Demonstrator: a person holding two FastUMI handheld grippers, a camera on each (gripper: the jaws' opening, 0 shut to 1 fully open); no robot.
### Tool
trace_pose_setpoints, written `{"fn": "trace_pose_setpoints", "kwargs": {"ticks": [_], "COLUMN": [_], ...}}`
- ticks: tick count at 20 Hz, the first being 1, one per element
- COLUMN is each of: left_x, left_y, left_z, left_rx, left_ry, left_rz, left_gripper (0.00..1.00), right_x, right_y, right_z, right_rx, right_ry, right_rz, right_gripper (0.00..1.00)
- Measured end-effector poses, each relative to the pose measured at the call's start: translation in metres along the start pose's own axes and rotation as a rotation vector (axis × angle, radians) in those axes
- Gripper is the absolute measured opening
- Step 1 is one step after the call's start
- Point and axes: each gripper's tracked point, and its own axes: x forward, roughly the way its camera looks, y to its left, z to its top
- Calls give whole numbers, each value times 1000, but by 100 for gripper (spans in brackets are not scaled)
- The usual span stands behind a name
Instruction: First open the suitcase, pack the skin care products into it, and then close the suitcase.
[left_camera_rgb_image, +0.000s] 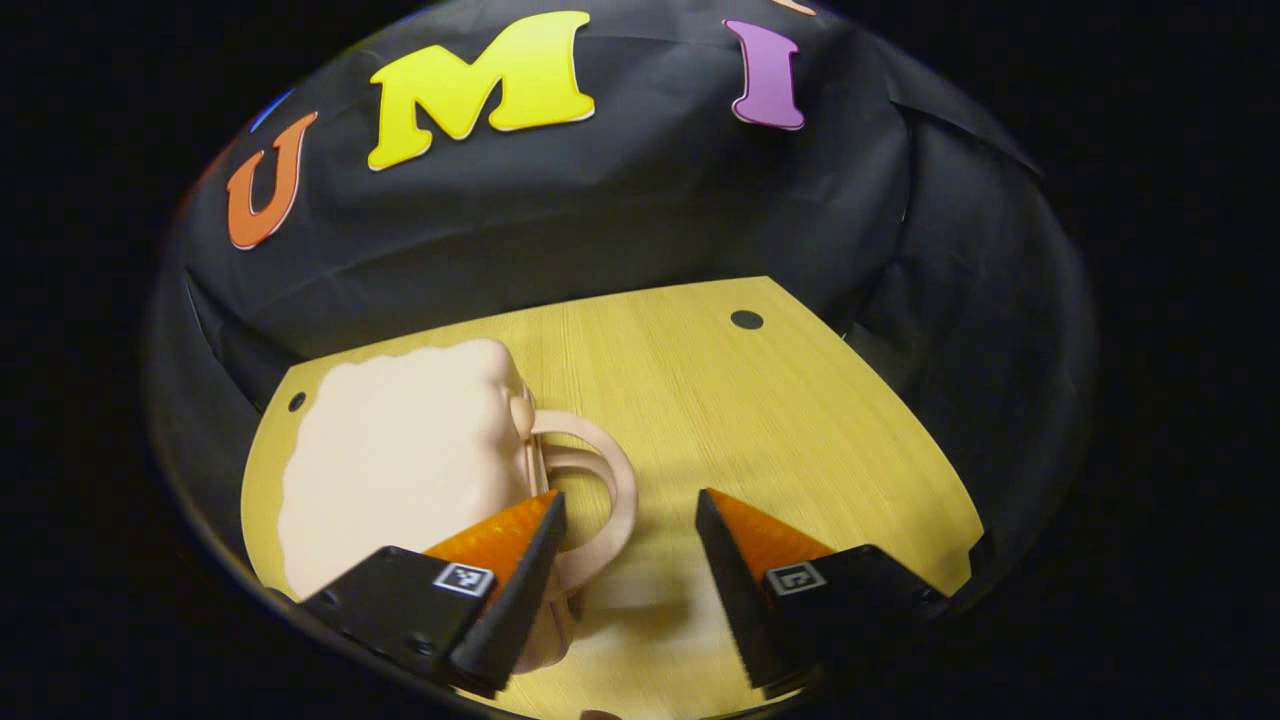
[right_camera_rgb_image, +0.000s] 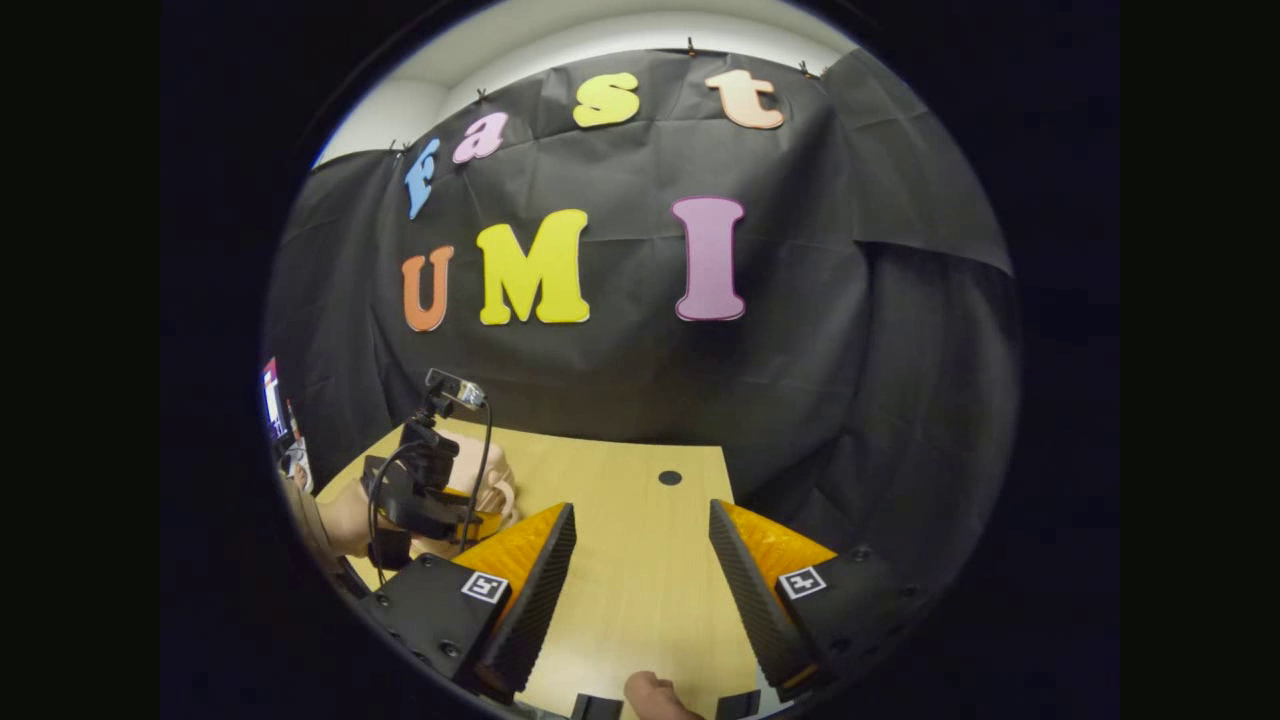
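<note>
A pale pink suitcase (left_camera_rgb_image: 400, 470) lies flat and closed on the wooden table (left_camera_rgb_image: 780, 430), its looped handle (left_camera_rgb_image: 618, 470) pointing right. My left gripper (left_camera_rgb_image: 630, 495) is open just in front of that handle; its left finger overlaps the loop, and nothing sits between the fingers. In the right gripper view, the suitcase (right_camera_rgb_image: 495, 480) peeks out behind the left gripper (right_camera_rgb_image: 420, 490), which a hand (right_camera_rgb_image: 345, 525) holds at the table's left side. My right gripper (right_camera_rgb_image: 641, 506) stands open over bare table (right_camera_rgb_image: 640, 600), well to the right of the suitcase.
The black cloth wall closes the table's far and right edges. A small dark hole (left_camera_rgb_image: 746, 319) marks the far right of the tabletop. A lit screen (right_camera_rgb_image: 272, 398) stands off the table's left. A fingertip (right_camera_rgb_image: 650, 695) pokes in under the right gripper.
</note>
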Motion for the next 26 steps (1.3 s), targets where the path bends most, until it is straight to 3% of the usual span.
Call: {"fn": "trace_pose_setpoints", "kwargs": {"ticks": [6, 12, 15, 20, 26], "left_x": [-93, -221, -282, -338, -337], "left_y": [47, 123, 143, 134, 113], "left_z": [61, 109, 107, 93, 68], "left_rx": [-18, -116, -171, -199, -191], "left_ry": [-200, -435, -514, -599, -593], "left_rz": [122, 248, 293, 248, 182], "left_gripper": [96, 97, 96, 96, 96], "right_x": [-9, -30, -46, -80, -91], "right_y": [18, 97, 135, 168, 175], "right_z": [42, 86, 99, 101, 87], "right_rx": [-15, -39, -66, -7, -13], "right_ry": [-65, -149, -211, -226, -220], "right_rz": [-111, -76, -67, -76, -127], "right_gripper": [80, 77, 77, 77, 79]}}
